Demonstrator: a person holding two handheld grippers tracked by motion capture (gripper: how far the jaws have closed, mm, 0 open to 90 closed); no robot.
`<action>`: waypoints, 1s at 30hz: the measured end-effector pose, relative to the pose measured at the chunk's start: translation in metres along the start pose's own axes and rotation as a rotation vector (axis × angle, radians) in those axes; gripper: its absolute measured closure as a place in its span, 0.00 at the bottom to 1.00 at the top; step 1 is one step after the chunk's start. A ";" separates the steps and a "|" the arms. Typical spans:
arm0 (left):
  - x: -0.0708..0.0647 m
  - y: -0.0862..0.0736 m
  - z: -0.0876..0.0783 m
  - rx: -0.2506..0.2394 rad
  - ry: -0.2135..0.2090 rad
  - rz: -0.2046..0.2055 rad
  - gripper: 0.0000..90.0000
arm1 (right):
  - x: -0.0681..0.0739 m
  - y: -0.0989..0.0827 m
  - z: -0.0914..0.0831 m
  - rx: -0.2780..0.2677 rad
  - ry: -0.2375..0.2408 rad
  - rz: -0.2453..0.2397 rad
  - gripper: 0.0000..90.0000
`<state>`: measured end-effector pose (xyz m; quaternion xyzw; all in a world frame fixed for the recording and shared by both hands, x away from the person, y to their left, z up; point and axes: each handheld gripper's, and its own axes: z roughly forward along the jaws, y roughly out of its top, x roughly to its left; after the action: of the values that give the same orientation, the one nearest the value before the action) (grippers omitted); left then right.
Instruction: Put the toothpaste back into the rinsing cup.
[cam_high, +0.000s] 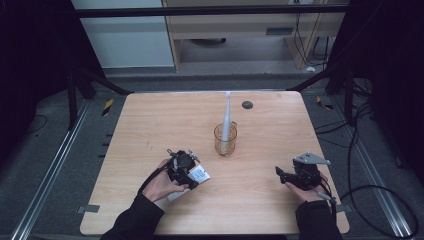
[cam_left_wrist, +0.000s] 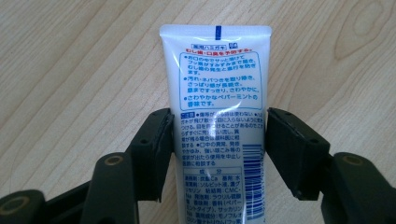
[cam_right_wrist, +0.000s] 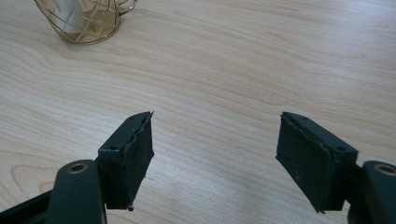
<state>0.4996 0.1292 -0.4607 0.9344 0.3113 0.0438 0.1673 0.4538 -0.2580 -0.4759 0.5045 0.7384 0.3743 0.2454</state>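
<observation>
Near the surface's front edge, left of centre, your left claw is clamped on a white toothpaste tube. Both jaws press the tube's sides about mid-length; the crimped flat end points away from the claw, printed back face up. From the high view the tube sits low over the wood surface, angled toward the middle. Can't tell if it touches the wood.

Your left hand wraps the claw body from the front-left.

Right claw is near the front right corner, jaws wide apart, nothing between them, just bare wood grain below. In the high view the right claw points left toward the surface's middle, grey plate on top, your right hand behind it.

Around the surface's centre stands a gold wire-pattern cup, upright, with a white toothbrush leaning in it, head toward the far edge. The cup is well apart from both claws. Small dark round disc lies near the far edge, right of the toothbrush head.
</observation>
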 end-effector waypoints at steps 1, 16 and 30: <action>0.001 0.000 0.000 0.002 -0.007 -0.003 0.46 | 0.000 0.000 0.000 0.001 -0.001 -0.001 0.30; 0.001 0.005 0.010 0.041 -0.006 0.005 0.45 | 0.001 0.000 0.001 0.006 0.005 0.002 0.30; 0.003 0.000 -0.004 -0.005 -0.015 -0.039 0.74 | -0.001 -0.001 -0.001 -0.001 -0.005 0.001 0.30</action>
<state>0.5015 0.1318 -0.4570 0.9280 0.3282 0.0344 0.1729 0.4531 -0.2596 -0.4760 0.5055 0.7373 0.3736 0.2474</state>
